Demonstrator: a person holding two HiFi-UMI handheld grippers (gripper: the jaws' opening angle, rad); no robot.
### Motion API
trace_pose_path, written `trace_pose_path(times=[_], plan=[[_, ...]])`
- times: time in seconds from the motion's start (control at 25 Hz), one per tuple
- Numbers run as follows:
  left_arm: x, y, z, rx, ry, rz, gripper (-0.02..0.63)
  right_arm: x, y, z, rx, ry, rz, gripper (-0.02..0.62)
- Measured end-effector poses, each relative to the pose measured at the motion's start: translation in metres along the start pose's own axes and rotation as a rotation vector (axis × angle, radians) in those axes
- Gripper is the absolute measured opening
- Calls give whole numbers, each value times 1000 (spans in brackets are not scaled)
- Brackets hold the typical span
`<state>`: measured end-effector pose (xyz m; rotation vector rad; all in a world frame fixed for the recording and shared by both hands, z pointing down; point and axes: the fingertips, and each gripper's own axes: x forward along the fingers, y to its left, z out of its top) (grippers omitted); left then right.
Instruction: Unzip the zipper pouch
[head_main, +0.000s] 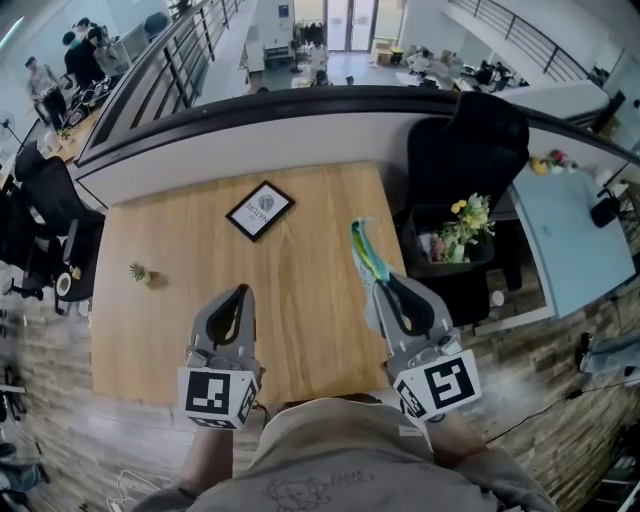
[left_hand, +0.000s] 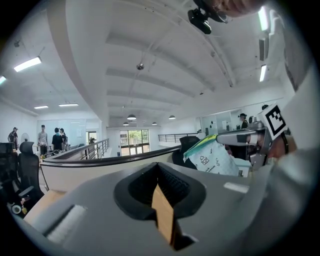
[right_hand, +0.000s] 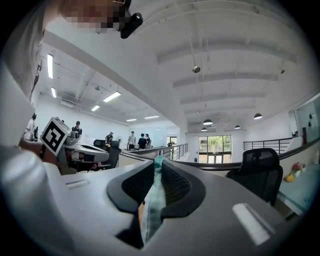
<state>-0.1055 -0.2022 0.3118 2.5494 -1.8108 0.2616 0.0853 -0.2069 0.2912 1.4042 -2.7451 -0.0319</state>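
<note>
The zipper pouch (head_main: 366, 251), pale with green and yellow edges, sticks out forward from my right gripper (head_main: 381, 284), which is shut on its near end above the right side of the wooden table (head_main: 160, 330). In the right gripper view the pouch (right_hand: 152, 210) stands edge-on between the jaws of the right gripper (right_hand: 157, 167). My left gripper (head_main: 240, 292) hovers over the table's near middle, apart from the pouch, shut with nothing in it. From the left gripper view the pouch (left_hand: 212, 157) hangs at the right, and the left gripper (left_hand: 161, 186) shows only table wood through its slit.
A black-framed picture (head_main: 260, 210) lies at the table's far middle, a small plant figure (head_main: 138, 271) at its left. Off the right edge stand a black chair (head_main: 465, 150) and a dark bin with flowers (head_main: 455, 235). A curved railing wall (head_main: 300, 125) runs behind the table.
</note>
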Motion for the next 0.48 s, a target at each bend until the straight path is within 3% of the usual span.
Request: trace_pose_path(times=[0.48], plan=[[-4, 7, 2, 9, -1, -9, -2, 7, 6, -9, 1, 28, 15, 55]])
